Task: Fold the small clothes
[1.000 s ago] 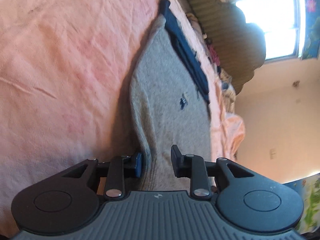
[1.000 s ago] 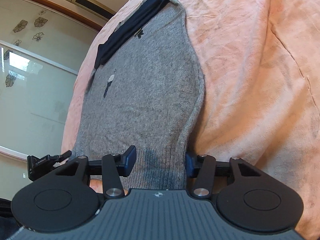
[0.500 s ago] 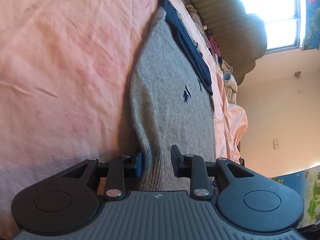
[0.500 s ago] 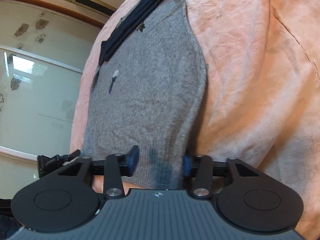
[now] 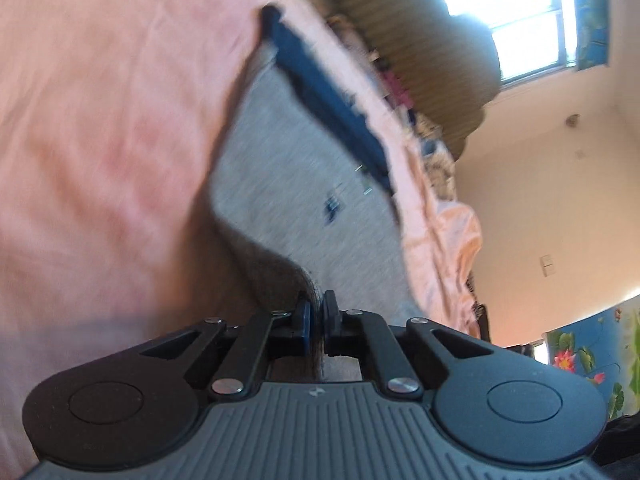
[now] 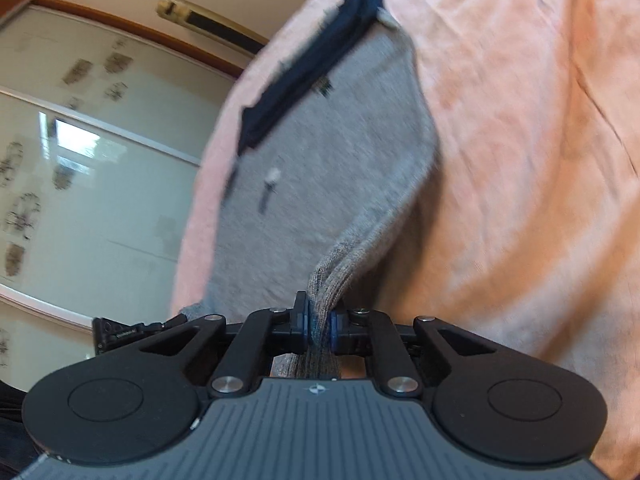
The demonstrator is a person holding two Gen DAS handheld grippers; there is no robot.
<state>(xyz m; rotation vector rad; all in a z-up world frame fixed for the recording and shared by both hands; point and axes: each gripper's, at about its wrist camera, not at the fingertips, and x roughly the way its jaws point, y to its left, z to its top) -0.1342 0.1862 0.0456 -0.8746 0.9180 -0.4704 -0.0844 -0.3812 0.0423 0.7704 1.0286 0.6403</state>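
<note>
1. The left gripper (image 5: 316,314) and the right gripper (image 6: 319,318) have just closed, each pinching a near hem corner of the grey sweater (image 5: 296,184).
2. The sweater lies on the pink bedspread (image 5: 100,120), hem raised.
3. Risk: the thin bite could slip, or uneven lifting could skew the fold.
4. Both grippers point forward, tilted down.

Bright daylight from blown-out window (image 5: 516,24); motion blur throughout; fisheye bending at edges.

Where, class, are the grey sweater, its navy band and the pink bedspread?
grey sweater (image 6: 320,184), right wrist view, middle of its body.
navy band (image 6: 308,68), right wrist view, mid-length.
pink bedspread (image 5: 100,120), left wrist view, bare part.
</note>
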